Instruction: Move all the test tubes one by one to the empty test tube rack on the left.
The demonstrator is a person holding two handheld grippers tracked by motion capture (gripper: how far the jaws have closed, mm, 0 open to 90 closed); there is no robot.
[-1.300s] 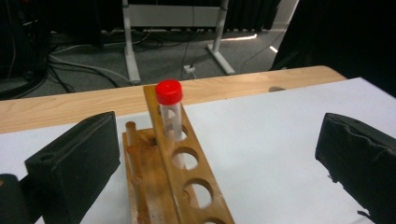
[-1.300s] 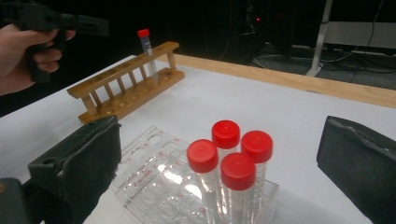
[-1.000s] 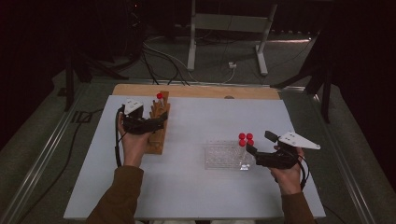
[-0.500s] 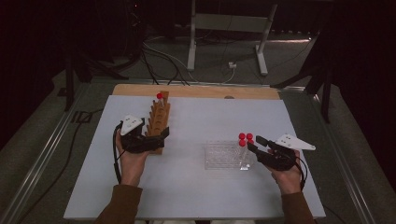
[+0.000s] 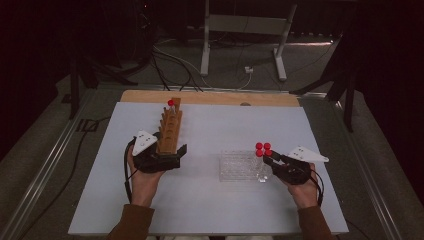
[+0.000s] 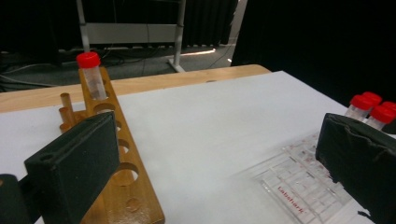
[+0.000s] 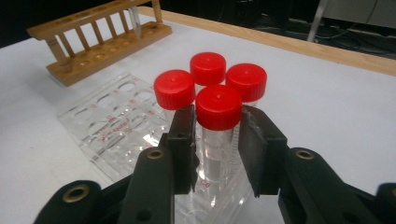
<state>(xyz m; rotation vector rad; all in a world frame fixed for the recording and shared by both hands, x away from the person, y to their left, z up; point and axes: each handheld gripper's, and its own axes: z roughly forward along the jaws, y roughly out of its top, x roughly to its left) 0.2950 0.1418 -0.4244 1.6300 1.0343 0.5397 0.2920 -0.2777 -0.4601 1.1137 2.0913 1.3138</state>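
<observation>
Four red-capped tubes in clear rack on white desk, right gripper jaws just closing onto nearest tube, left gripper jaws wide open beside wooden rack, holding nothing

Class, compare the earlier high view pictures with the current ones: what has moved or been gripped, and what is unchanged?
The left gripper drew back along the wooden rack toward the person, jaws open at its near end. The right gripper has just been closing its jaws around the nearest red-capped tube in the clear rack. Both racks, the other three tubes there and the lone tube in the wooden rack stayed put.
</observation>
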